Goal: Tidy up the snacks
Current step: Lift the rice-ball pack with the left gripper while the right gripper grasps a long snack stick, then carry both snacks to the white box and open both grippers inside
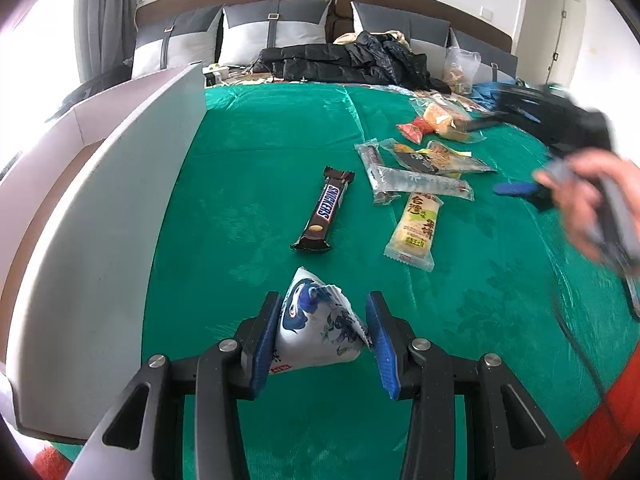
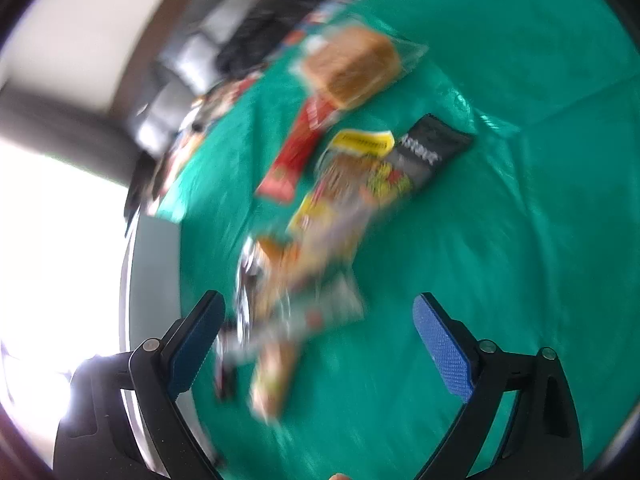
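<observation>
In the left wrist view my left gripper (image 1: 325, 344) has its jaws around a white-and-blue triangular snack packet (image 1: 316, 328) on the green bedspread (image 1: 260, 140). The left pad touches it; a gap shows at the right pad. A Snickers bar (image 1: 324, 210) lies ahead, and a yellow rice-cracker pack (image 1: 414, 226) and several clear-wrapped snacks (image 1: 416, 166) to its right. My right gripper (image 2: 316, 344) is open and empty above a blurred pile of snack packs (image 2: 320, 220); it also shows, blurred, in a hand at the right of the left wrist view (image 1: 516, 189).
A white cardboard box (image 1: 100, 216) with raised flaps stands at the left. A wrapped bread loaf (image 2: 352, 66), a red packet (image 2: 296, 152) and a black packet (image 2: 428, 148) lie farther off. Dark jackets (image 1: 344, 62) and pillows (image 1: 276, 28) are at the headboard.
</observation>
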`<action>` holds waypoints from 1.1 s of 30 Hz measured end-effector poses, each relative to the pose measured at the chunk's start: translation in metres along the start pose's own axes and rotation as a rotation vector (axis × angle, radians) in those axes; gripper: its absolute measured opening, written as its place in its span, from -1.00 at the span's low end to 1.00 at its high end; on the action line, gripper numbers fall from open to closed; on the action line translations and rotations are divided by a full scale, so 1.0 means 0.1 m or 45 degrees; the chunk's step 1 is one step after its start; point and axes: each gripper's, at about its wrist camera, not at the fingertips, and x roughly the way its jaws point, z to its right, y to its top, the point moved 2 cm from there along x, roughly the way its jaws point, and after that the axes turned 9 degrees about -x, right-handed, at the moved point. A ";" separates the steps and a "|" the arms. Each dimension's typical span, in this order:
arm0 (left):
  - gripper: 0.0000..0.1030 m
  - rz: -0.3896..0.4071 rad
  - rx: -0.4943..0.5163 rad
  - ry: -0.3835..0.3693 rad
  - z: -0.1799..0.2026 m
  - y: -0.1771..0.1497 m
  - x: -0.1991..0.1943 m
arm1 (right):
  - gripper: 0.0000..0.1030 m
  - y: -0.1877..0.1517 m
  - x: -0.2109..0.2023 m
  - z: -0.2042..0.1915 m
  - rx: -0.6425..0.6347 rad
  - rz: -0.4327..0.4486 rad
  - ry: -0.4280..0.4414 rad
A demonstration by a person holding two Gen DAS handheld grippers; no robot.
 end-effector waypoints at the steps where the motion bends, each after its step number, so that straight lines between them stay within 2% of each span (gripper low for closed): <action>1: -0.17 0.002 0.003 -0.004 0.01 -0.01 -0.01 | 0.84 0.07 0.09 0.00 0.037 -0.009 -0.028; 2: -0.17 0.000 0.004 -0.009 0.01 -0.01 -0.01 | 0.91 0.14 0.21 0.00 0.065 -0.032 -0.059; 3: -0.17 -0.003 0.002 -0.015 0.02 -0.02 -0.01 | 0.81 0.19 0.28 -0.03 0.070 -0.021 -0.087; 4: -0.17 -0.009 0.001 -0.019 0.01 -0.02 -0.01 | 0.81 0.23 0.30 -0.06 0.053 -0.007 -0.125; 5: -0.17 -0.011 0.001 -0.021 0.01 -0.03 -0.01 | 0.29 0.26 0.35 -0.12 0.018 -0.028 -0.175; 6: -0.17 -0.011 0.000 -0.024 0.01 -0.03 -0.01 | -0.46 0.27 0.38 -0.16 -0.020 -0.048 -0.219; 7: -0.17 -0.011 -0.002 -0.027 0.00 -0.02 -0.01 | -0.56 0.25 0.36 -0.16 -0.028 -0.048 -0.234; 10: -0.17 -0.003 -0.020 -0.052 -0.01 0.00 -0.04 | -0.61 0.15 0.11 -0.12 -0.060 -0.018 -0.199; 12: -0.17 0.004 -0.029 -0.068 0.00 0.02 -0.06 | -0.73 0.11 -0.18 -0.10 -0.120 0.041 -0.165; 16: -0.17 0.022 -0.044 -0.105 0.08 0.10 -0.17 | -0.74 0.08 -0.77 -0.07 -0.283 0.149 -0.172; 18: -0.17 0.033 -0.050 -0.125 0.13 0.16 -0.25 | -0.74 0.01 -0.89 -0.03 -0.366 0.113 -0.223; 20: -0.17 0.037 -0.067 -0.142 0.15 0.22 -0.34 | -0.74 -0.09 -0.91 0.06 -0.337 0.058 -0.217; 23: -0.17 0.058 -0.098 -0.168 0.11 0.37 -0.54 | -0.74 -0.19 -0.99 0.02 -0.300 0.061 -0.170; 25: -0.17 0.100 -0.118 -0.161 -0.03 0.52 -0.75 | -0.74 -0.22 -1.07 -0.21 -0.341 0.081 -0.113; 29: -0.17 0.166 -0.189 -0.086 -0.59 0.82 -1.12 | -0.74 -0.30 -1.07 -1.13 -0.466 0.087 0.094; 33: -0.17 0.198 -0.241 0.136 -1.41 1.04 -1.33 | -0.74 -0.46 -0.90 -2.33 -0.608 0.045 0.345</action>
